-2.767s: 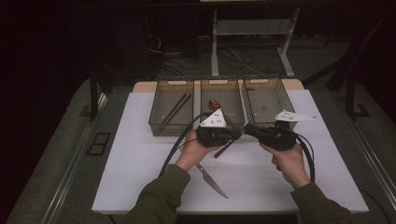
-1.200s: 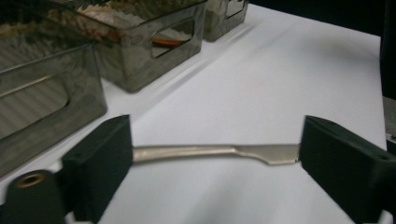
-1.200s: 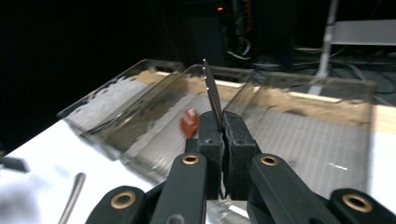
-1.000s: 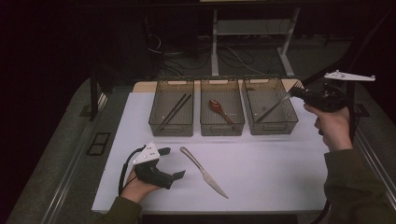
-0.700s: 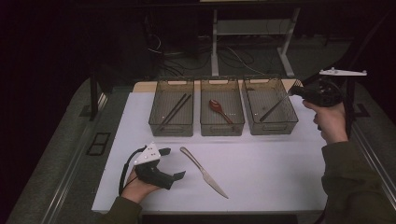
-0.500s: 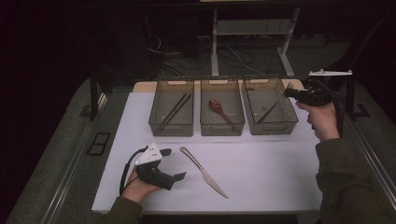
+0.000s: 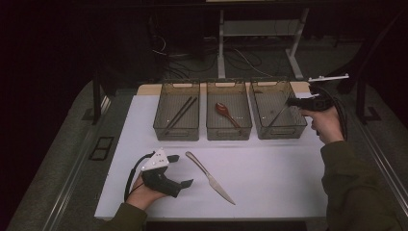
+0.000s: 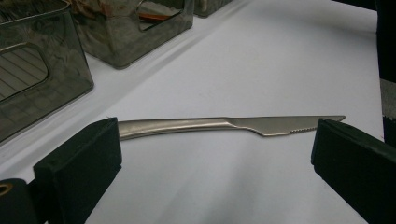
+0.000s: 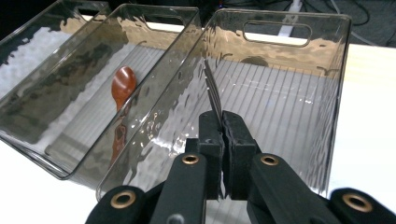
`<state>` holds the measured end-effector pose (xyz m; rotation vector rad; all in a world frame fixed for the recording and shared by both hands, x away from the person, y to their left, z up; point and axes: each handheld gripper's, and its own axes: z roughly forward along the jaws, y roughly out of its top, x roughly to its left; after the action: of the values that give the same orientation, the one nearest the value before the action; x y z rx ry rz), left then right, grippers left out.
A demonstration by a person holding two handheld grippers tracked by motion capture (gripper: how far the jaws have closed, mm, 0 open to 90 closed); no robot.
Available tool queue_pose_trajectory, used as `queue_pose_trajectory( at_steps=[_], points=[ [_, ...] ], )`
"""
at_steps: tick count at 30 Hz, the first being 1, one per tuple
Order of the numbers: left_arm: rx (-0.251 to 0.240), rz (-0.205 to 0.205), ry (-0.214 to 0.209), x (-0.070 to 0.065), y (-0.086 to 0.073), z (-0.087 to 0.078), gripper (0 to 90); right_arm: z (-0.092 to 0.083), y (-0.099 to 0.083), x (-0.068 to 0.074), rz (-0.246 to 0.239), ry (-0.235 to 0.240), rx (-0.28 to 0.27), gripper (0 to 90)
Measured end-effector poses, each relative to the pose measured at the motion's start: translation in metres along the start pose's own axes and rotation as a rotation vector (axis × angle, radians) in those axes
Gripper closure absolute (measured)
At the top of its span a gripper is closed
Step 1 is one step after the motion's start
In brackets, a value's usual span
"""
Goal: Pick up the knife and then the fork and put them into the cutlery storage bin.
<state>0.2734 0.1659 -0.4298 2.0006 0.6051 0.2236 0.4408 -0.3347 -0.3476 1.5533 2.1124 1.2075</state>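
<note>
Currently: right gripper (image 9: 220,135), clamped on fork (image 9: 212,88), poised over right bin (image 9: 299,51). Next: lower, release. Left gripper (image 8: 210,161), jaws apart, faces knife (image 8: 224,125).

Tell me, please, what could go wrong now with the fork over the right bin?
The right gripper pinches only the fork by a thin edge, so it may twist or slip before it is inside the right bin. The tines could also catch the bin wall. The knife lies between the left gripper's open jaws, easy to nudge.
</note>
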Motion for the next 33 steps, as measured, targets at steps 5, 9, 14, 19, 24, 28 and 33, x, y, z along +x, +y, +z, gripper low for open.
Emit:
queue_pose_trajectory(
  at_steps=[5,9,14,19,24,28,33],
  points=[
    [0.003,-0.004,-0.005,0.000,0.000,0.001,0.8,0.007,0.000,-0.008,0.022,0.000,0.008,84.8],
    [0.008,-0.005,-0.011,-0.001,0.000,0.002,0.8,0.019,-0.001,-0.015,-0.006,-0.077,0.026,80.6],
    [0.013,-0.006,-0.017,-0.001,0.000,0.003,0.9,0.036,-0.003,-0.021,-0.018,-0.123,0.042,78.7],
    [0.013,-0.008,-0.021,-0.001,0.000,0.004,0.9,0.050,-0.001,-0.017,-0.091,-0.216,0.065,58.0],
    [0.013,-0.008,-0.022,-0.001,0.000,0.004,0.9,0.045,0.000,-0.019,-0.096,-0.252,0.018,44.3],
    [0.012,-0.006,-0.022,-0.002,0.000,0.004,0.8,0.037,-0.001,-0.018,-0.091,-0.203,-0.008,41.8],
    [0.019,-0.006,-0.022,-0.002,-0.001,0.005,0.8,0.020,-0.003,-0.011,-0.084,-0.136,-0.059,36.2]
  ],
)
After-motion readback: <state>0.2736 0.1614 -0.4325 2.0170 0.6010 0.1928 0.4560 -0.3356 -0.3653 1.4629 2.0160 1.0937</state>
